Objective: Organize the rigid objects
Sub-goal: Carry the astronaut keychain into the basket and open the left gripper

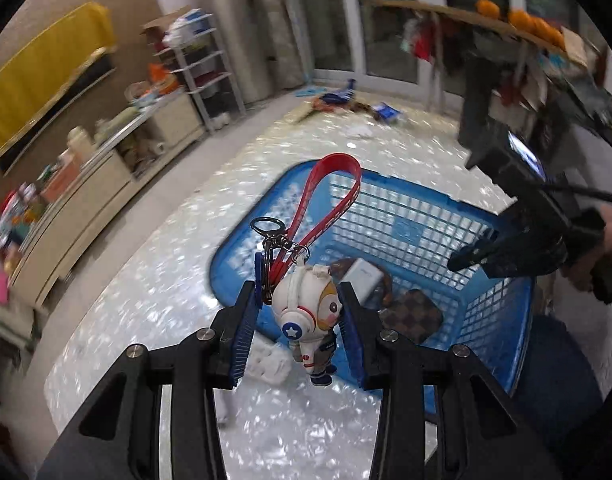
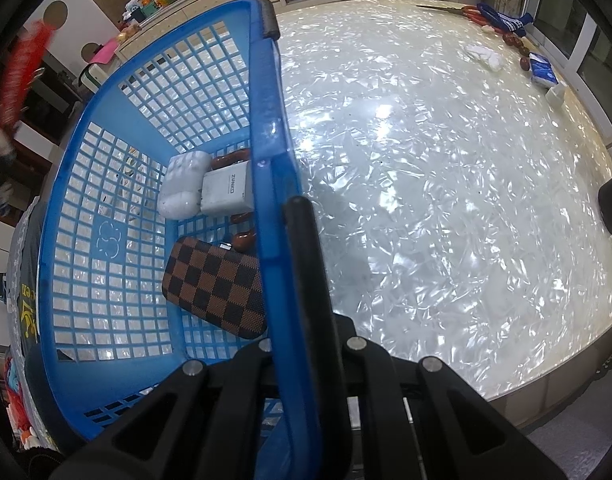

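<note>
Sitting between left jaws: astronaut keychain [image 1: 306, 312], above blue basket [image 1: 406, 216] rim.

A glossy table [image 2: 426, 184] with a pearly white, crackled shell-pattern top is carrying a blue plastic lattice basket [image 2: 78, 184] near its edge. Far across it, red-handled scissors [image 2: 466, 12], a blue-and-white tissue pack [image 2: 543, 73], crumpled white paper [image 2: 486, 56] and dark red beads [image 2: 514, 40] are lying.
</note>
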`<state>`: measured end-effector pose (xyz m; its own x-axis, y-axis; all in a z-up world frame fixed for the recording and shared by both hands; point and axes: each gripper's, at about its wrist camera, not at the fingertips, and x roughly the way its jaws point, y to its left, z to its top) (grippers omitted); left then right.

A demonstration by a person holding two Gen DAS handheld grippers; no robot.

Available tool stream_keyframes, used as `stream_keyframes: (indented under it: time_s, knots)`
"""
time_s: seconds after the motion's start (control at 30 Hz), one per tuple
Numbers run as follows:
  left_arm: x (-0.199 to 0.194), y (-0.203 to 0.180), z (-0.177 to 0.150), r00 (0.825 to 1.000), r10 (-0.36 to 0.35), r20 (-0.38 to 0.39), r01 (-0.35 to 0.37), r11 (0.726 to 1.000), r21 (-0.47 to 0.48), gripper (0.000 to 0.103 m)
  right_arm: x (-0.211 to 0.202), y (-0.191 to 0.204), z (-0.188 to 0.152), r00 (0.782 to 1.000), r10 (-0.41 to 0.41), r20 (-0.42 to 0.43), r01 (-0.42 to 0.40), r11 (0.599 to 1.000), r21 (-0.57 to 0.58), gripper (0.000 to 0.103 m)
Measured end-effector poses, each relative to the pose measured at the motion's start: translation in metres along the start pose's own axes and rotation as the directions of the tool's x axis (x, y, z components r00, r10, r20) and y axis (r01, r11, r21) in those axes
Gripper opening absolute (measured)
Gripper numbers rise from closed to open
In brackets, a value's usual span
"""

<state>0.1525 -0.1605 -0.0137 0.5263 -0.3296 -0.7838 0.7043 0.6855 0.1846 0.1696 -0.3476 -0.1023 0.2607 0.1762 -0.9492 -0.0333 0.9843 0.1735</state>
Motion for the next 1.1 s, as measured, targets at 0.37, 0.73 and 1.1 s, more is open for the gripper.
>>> stream_keyframes:
  time_s: [0.37,0.73,1.1]
  knots:
    - [0.060,-0.026,0.014,0.996,-0.085,-0.040,0.090,0.985,0.147,0.043,0.000,0.001,0.001,1.000,0.000,-0.002,0.000,1.000,-0.006,0.006]
    - [0.118,-0.022,0.025,0.982,-0.119,-0.149,0.151,0.962,0.229,0.043,0.000,0.000,0.002,1.000,0.010,-0.005,-0.010,1.000,-0.005,0.006]
    - [0.147,-0.029,0.028,0.963,-0.081,-0.256,0.165,0.930,0.327,0.044,0.001,0.002,0.001,1.000,0.008,-0.004,-0.008,1.000,-0.006,0.006]
